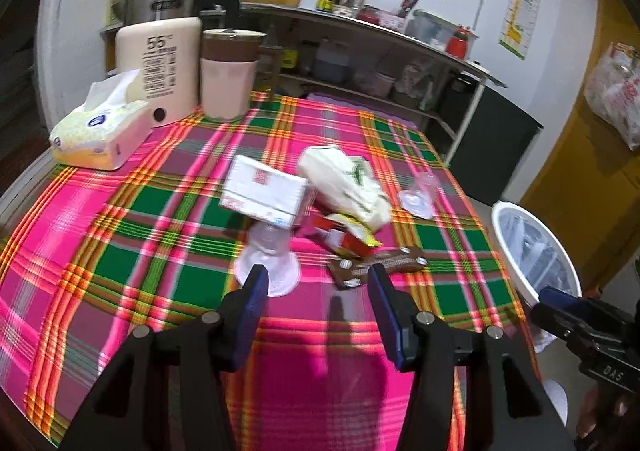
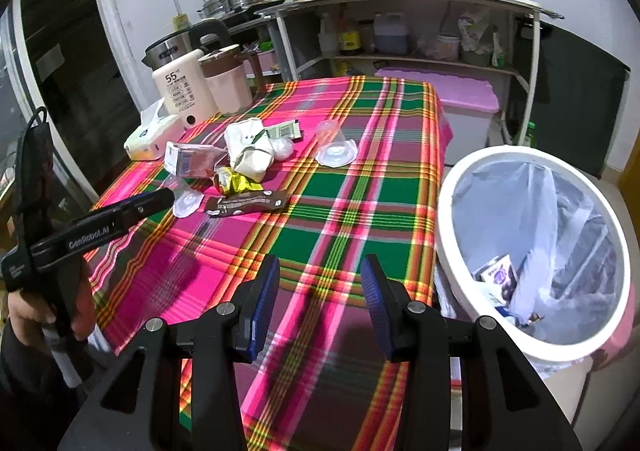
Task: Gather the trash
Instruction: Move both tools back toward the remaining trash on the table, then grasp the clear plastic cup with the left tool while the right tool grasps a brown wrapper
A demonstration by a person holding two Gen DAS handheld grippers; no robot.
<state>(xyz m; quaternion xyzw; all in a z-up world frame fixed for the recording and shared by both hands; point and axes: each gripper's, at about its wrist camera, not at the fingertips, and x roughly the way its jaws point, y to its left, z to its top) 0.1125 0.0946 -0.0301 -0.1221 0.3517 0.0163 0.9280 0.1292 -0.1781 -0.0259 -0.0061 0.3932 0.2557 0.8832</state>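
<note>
Plaid tablecloth (image 1: 160, 211), blurred wrappers (image 1: 360, 239), bin (image 2: 452, 251) cropped

motion-blurred trash pile (image 1: 320, 203), right claw (image 1: 560, 307) cut off by edge

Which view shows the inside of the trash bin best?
The right wrist view. There the white trash bin stands beside the table with its mouth toward the camera, so the clear liner and a discarded carton inside are visible. The left wrist view shows only part of the bin's rim and liner at its right edge, blurred, contents unreadable.
</note>
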